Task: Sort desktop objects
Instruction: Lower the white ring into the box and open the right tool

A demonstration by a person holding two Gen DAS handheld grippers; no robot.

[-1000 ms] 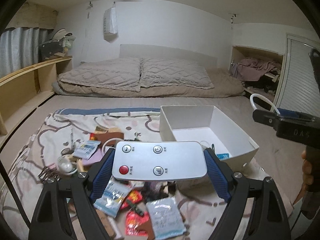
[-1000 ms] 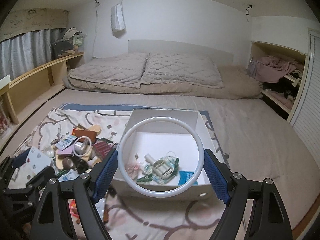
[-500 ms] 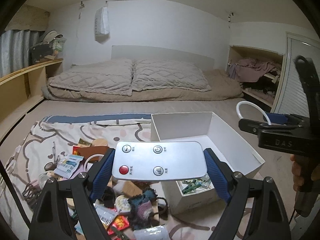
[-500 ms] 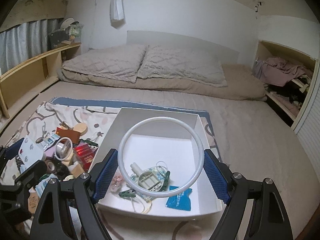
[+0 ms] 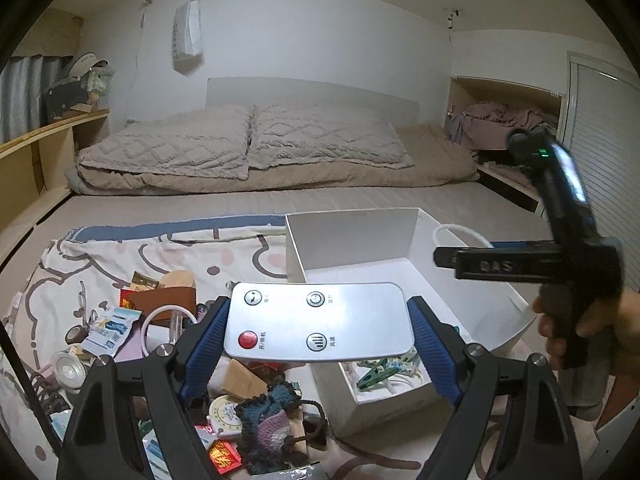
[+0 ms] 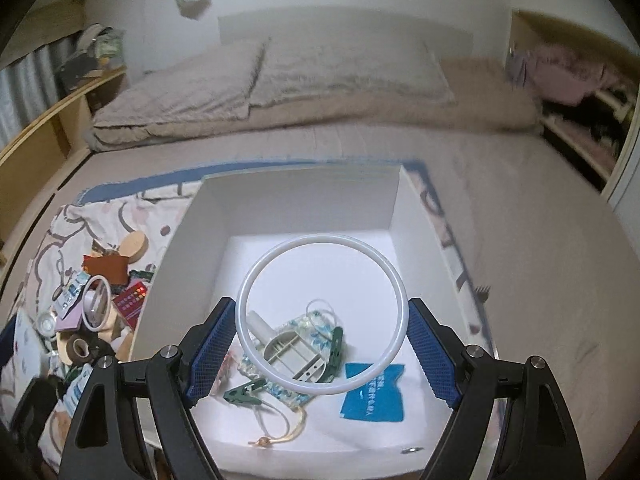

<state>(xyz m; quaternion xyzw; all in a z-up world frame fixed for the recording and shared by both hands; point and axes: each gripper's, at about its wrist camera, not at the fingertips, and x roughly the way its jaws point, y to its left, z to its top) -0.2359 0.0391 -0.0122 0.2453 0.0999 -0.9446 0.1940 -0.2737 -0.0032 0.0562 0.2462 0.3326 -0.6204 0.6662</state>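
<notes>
My left gripper (image 5: 318, 340) is shut on a silver remote control (image 5: 320, 322) with a red button, held above the left front corner of the white box (image 5: 352, 236). My right gripper (image 6: 322, 344) is shut on a white plastic ring (image 6: 322, 318) and holds it over the inside of the white box (image 6: 300, 200). The box holds green clothespins (image 6: 244, 394), a patterned pouch, a grey plastic part and a blue packet (image 6: 372, 392). The right gripper also shows in the left wrist view (image 5: 520, 266) over the box's right side.
A pile of small items lies on the patterned cloth (image 5: 100, 256) left of the box: packets (image 5: 110, 330), a tape roll (image 6: 78, 348), a brown wallet (image 6: 108, 266), a knitted pouch (image 5: 268, 424). The bed with pillows (image 5: 248, 144) lies behind, wooden shelves at left.
Both grippers have moved toward the box. The right gripper with the ring has dropped lower and tilted over the box interior. The left gripper with the remote has shifted right to the box's corner.
</notes>
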